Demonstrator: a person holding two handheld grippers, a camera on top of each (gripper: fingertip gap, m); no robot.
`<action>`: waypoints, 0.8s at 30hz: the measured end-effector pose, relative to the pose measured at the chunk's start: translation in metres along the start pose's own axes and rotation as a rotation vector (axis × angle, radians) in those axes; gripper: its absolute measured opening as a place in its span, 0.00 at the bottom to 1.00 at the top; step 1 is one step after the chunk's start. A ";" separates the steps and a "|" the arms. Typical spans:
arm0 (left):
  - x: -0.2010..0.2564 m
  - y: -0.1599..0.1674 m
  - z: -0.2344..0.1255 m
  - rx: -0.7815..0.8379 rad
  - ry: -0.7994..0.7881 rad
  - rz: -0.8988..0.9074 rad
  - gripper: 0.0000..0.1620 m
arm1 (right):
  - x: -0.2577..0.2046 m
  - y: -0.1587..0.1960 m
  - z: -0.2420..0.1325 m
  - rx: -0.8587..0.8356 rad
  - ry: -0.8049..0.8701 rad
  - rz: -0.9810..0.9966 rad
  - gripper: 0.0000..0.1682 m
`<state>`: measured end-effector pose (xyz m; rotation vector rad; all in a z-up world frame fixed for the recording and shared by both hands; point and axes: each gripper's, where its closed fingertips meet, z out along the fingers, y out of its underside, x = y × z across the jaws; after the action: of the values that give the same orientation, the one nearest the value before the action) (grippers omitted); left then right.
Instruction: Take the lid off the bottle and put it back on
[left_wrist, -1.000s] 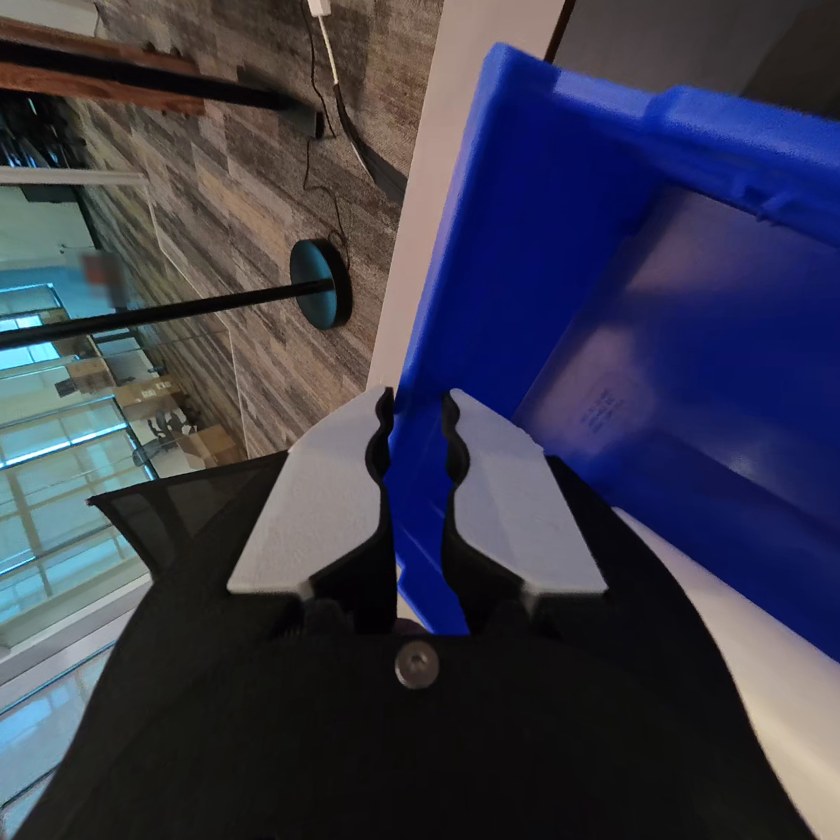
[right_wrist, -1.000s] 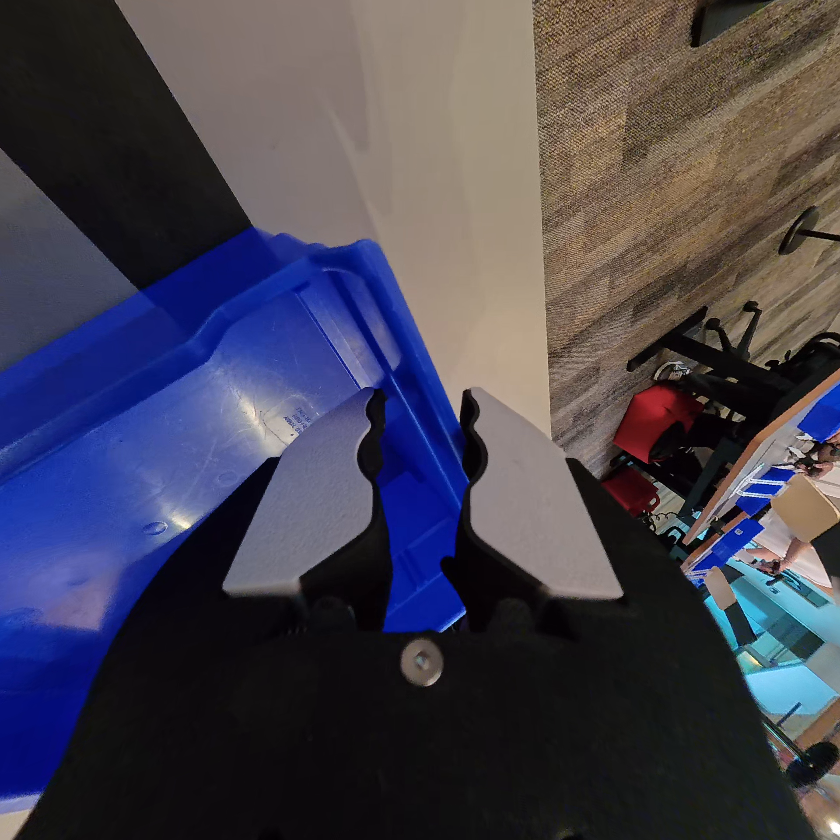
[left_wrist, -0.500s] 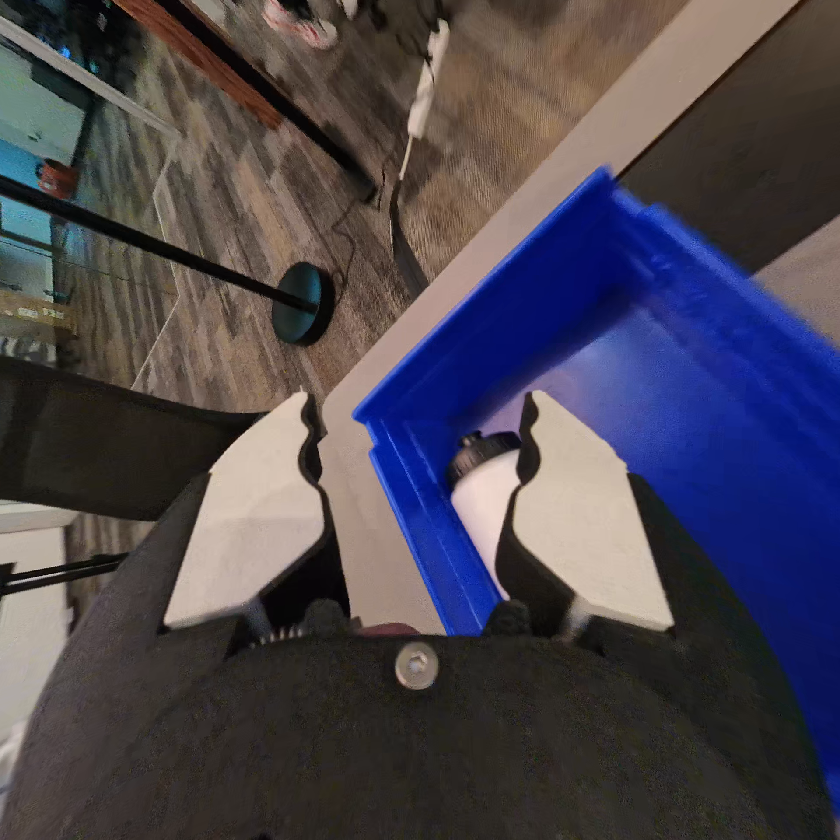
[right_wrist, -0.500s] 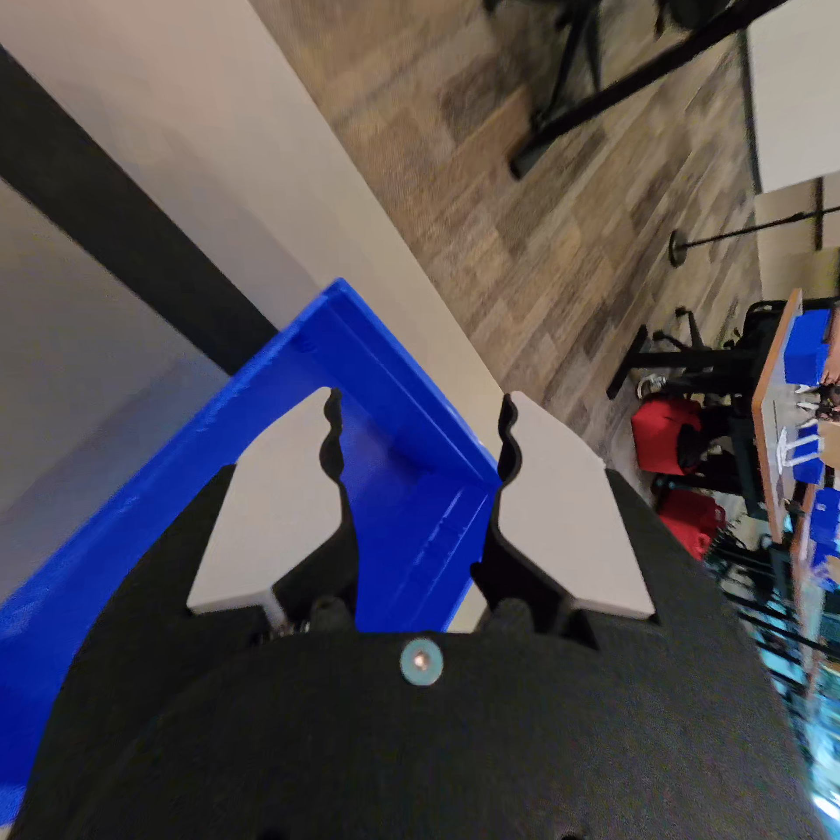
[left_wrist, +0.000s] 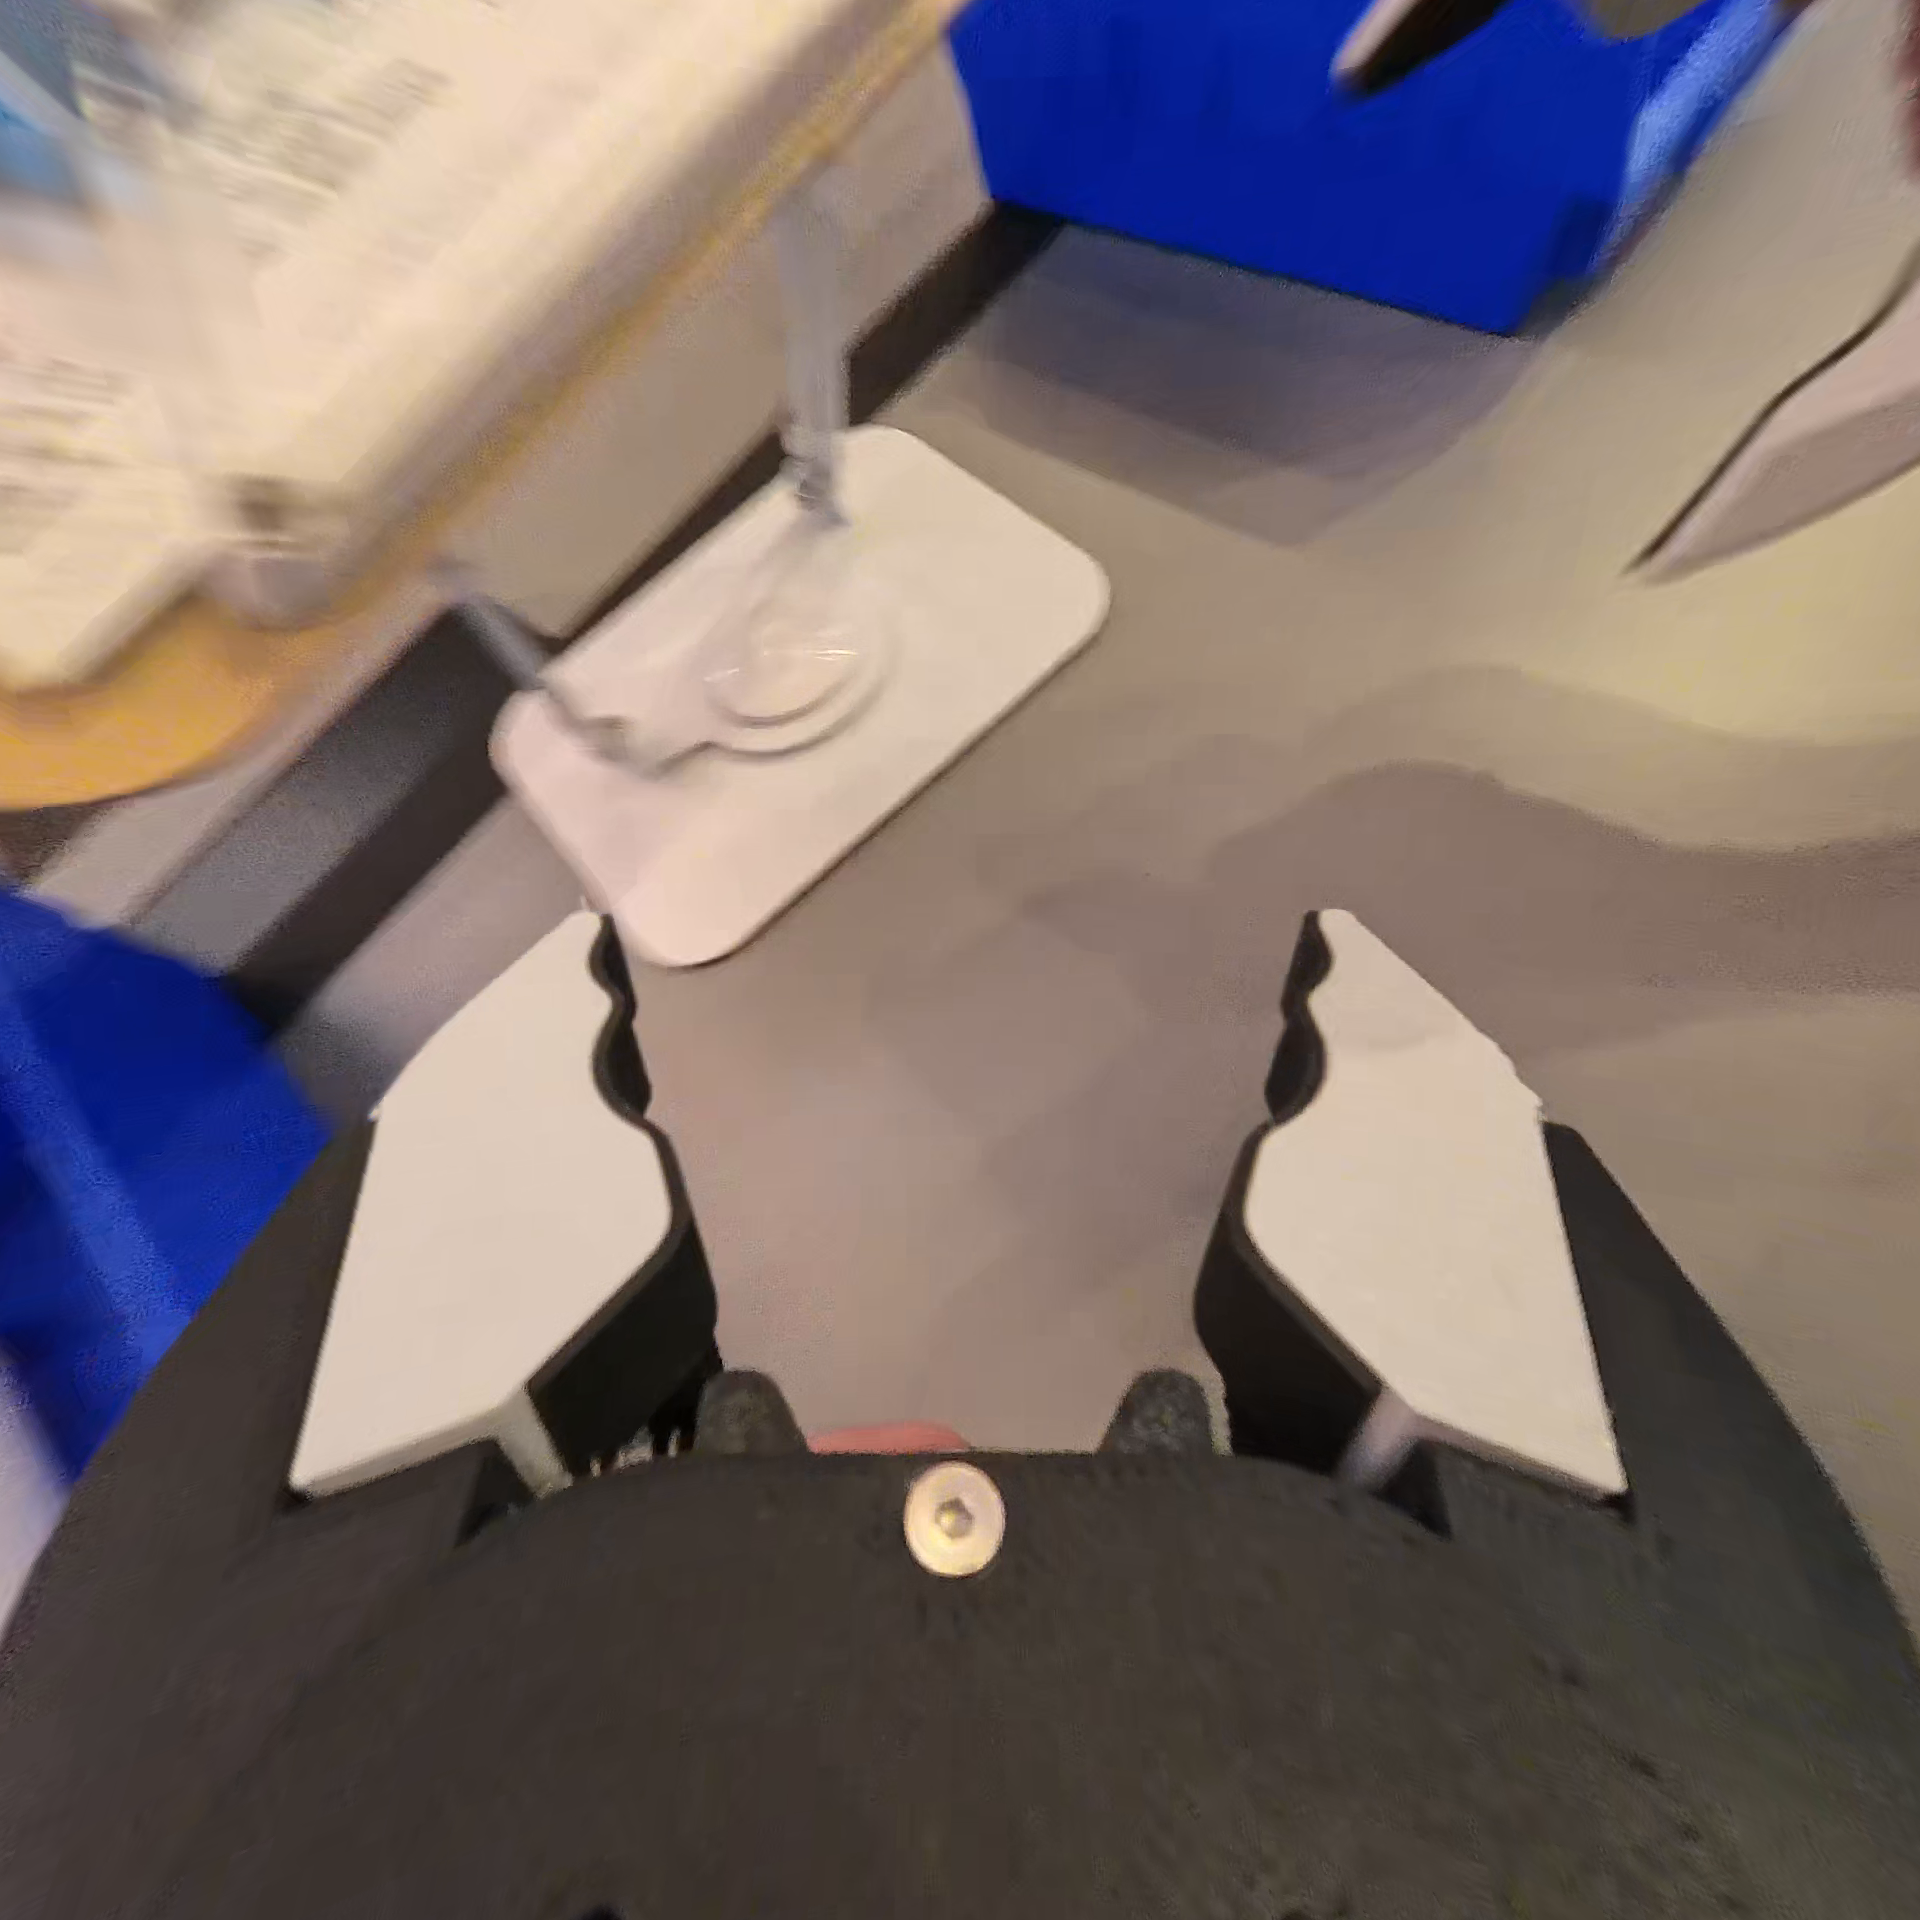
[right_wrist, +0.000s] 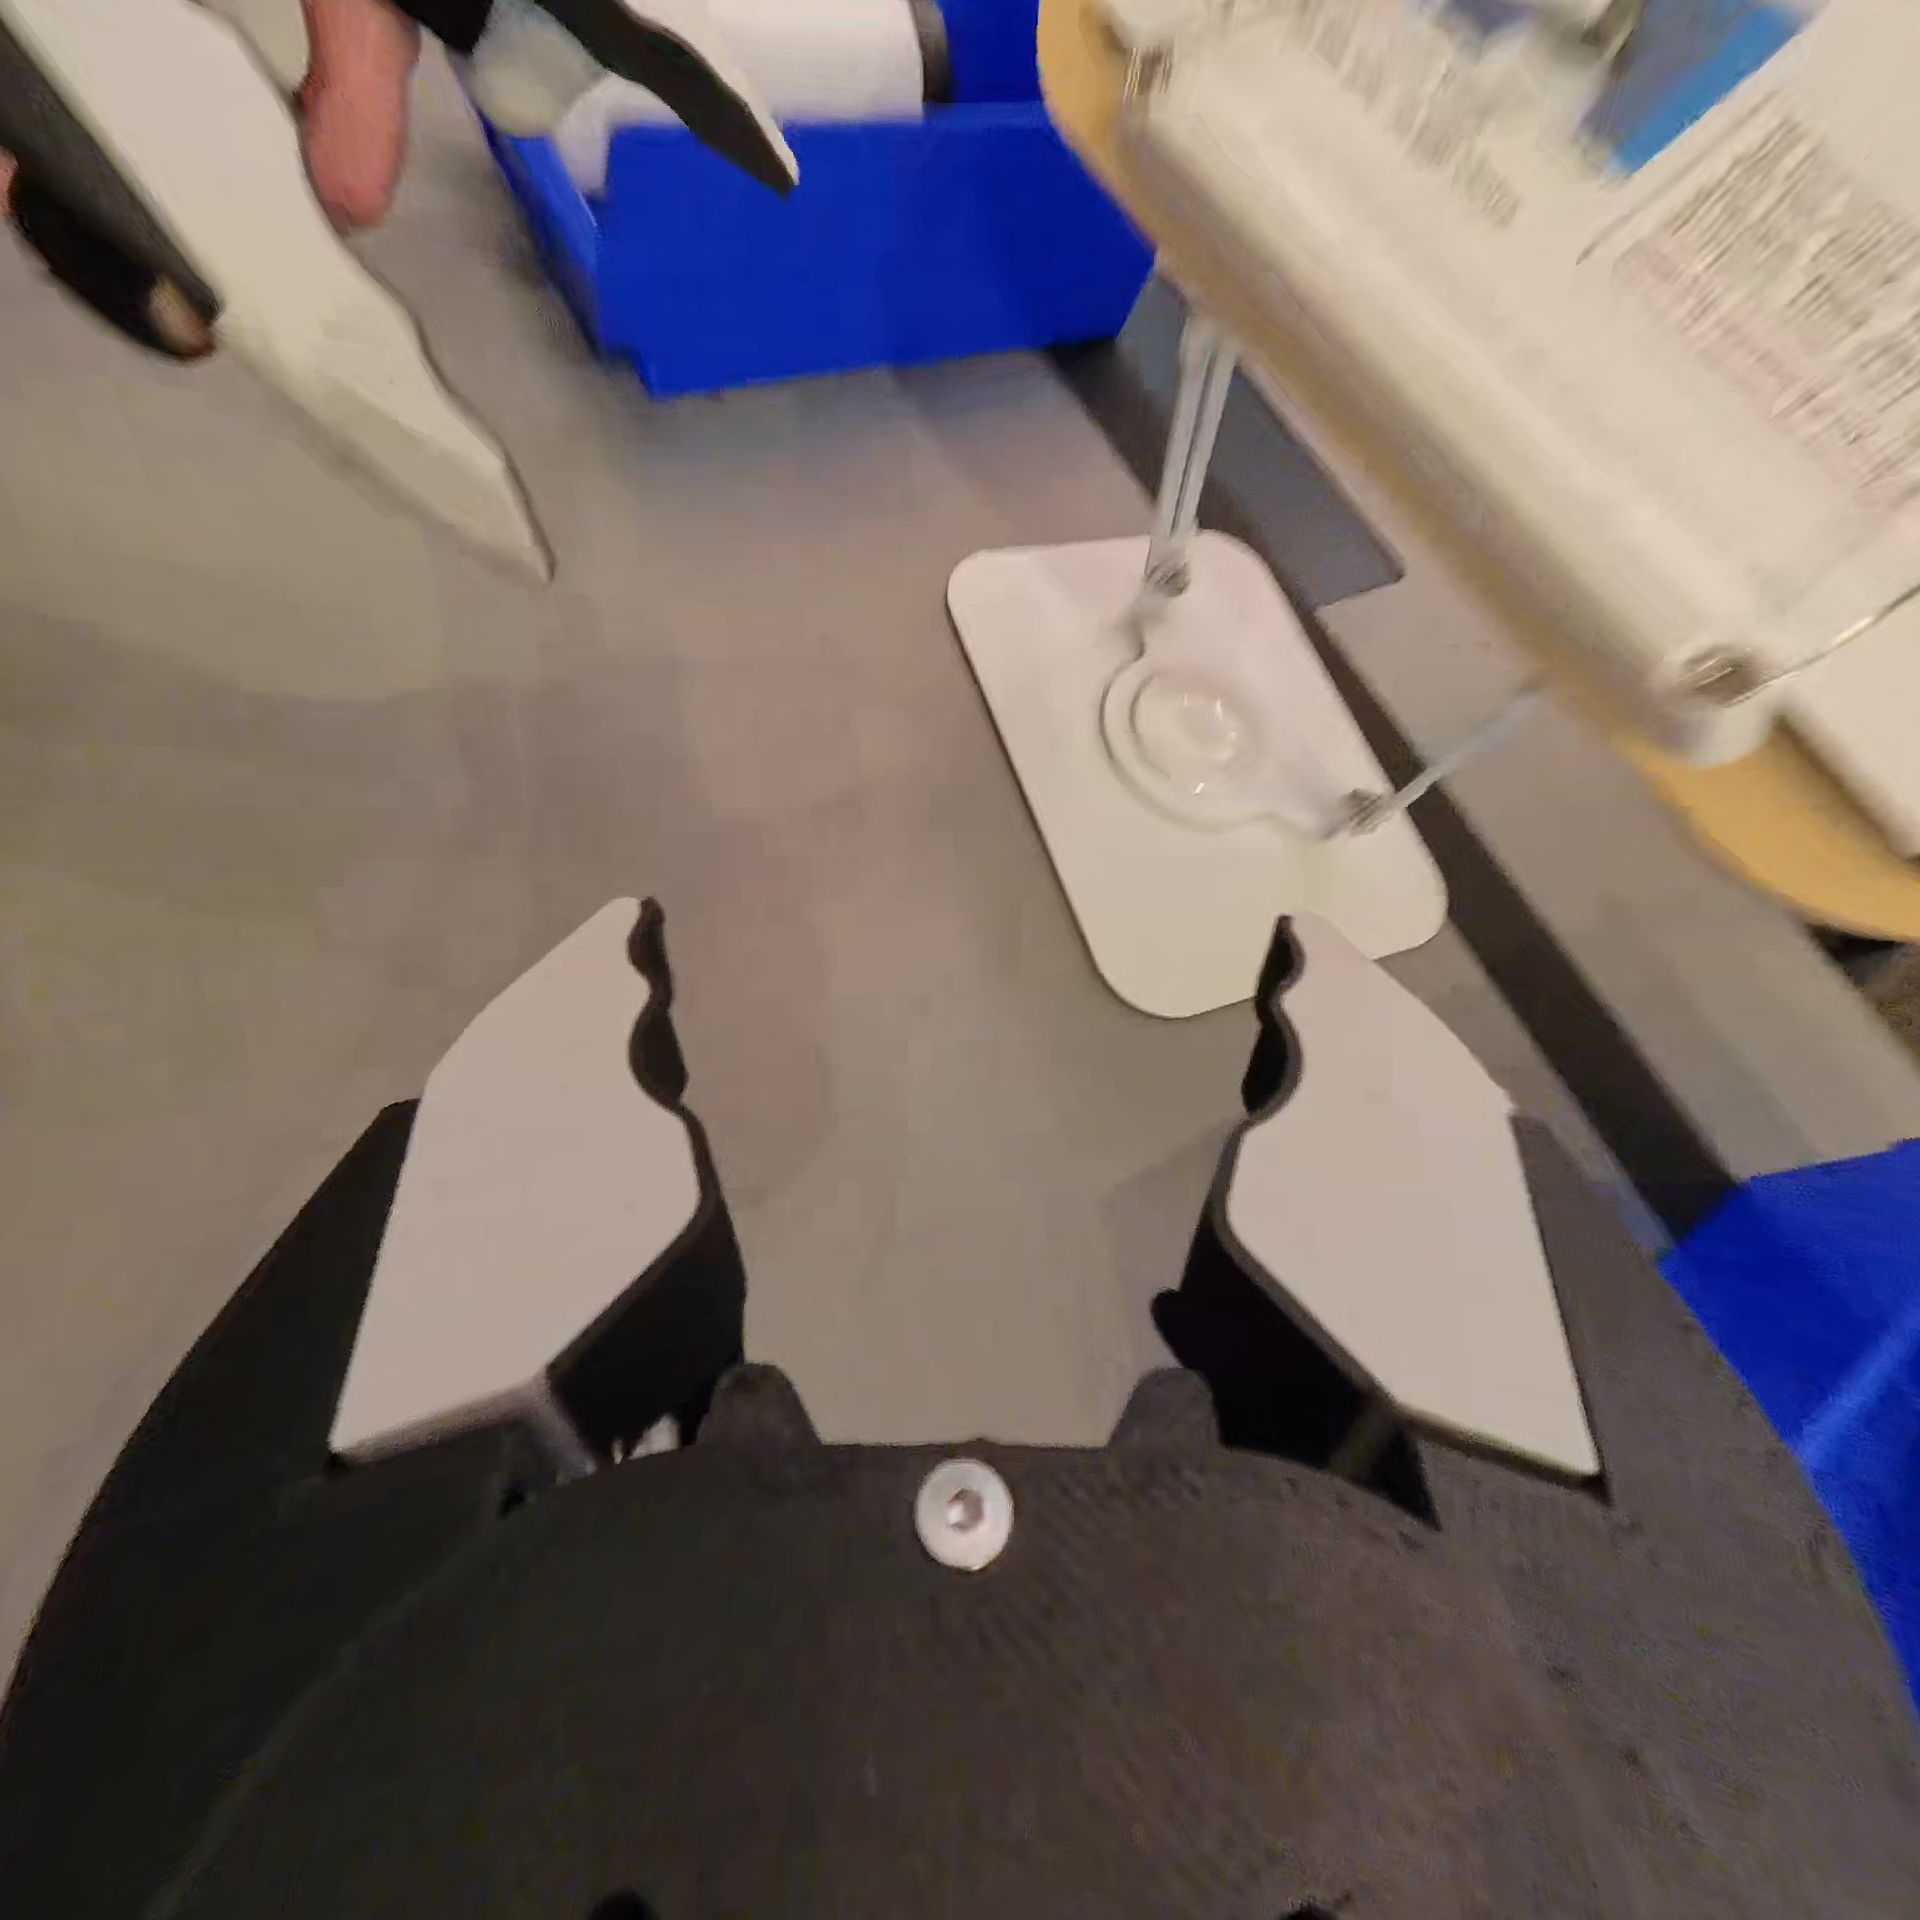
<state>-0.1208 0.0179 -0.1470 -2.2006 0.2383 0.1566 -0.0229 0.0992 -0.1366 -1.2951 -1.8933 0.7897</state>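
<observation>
— From the left wrist view, what do you make out?

— The left claw (left_wrist: 956, 935) is spread wide with nothing between its fingers, hanging over bare grey desk (left_wrist: 1195, 727). Just ahead of its left finger lies a flat white base plate (left_wrist: 883, 748) with a clear stand rising from it. That stand carries a blurred white sheet (left_wrist: 312, 260) up and to the left. Farther ahead sits a blue bin (left_wrist: 1247, 125). To the claw's left there is another blue bin (left_wrist: 125, 1091), only a smear. No bottle shows here.

— And the right wrist view?

— The right claw (right_wrist: 961, 925) is also gaping and empty, over the same desk (right_wrist: 727, 727). The base plate (right_wrist: 1195, 914) lies just ahead of its right finger, nearly touching the tip in the picture. The sheet (right_wrist: 1558, 312) looms ahead to the right. Straight ahead, well off, is a blue bin (right_wrist: 862, 260) with a white bottle (right_wrist: 821, 52) lying in it, dark lid (right_wrist: 928, 52) seemingly on. The left claw (right_wrist: 665, 374) shows ahead to the left, a hand (right_wrist: 348, 125) behind it. A second blue bin (right_wrist: 1818, 1299) is at the right.
</observation>
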 end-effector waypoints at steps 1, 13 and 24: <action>0.015 0.004 0.020 -0.027 0.042 -0.006 0.76 | 0.001 0.012 0.014 -0.016 0.005 0.018 0.67; 0.043 0.055 0.123 -0.197 0.084 -0.057 0.90 | 0.001 0.100 0.085 -0.170 -0.033 0.183 0.74; 0.044 0.057 0.124 -0.205 0.109 -0.082 0.87 | -0.003 0.112 0.091 -0.242 -0.065 0.209 0.81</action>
<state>-0.0942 0.0788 -0.2744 -2.4214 0.1993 0.0164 -0.0383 0.1226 -0.2787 -1.6553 -1.9737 0.7305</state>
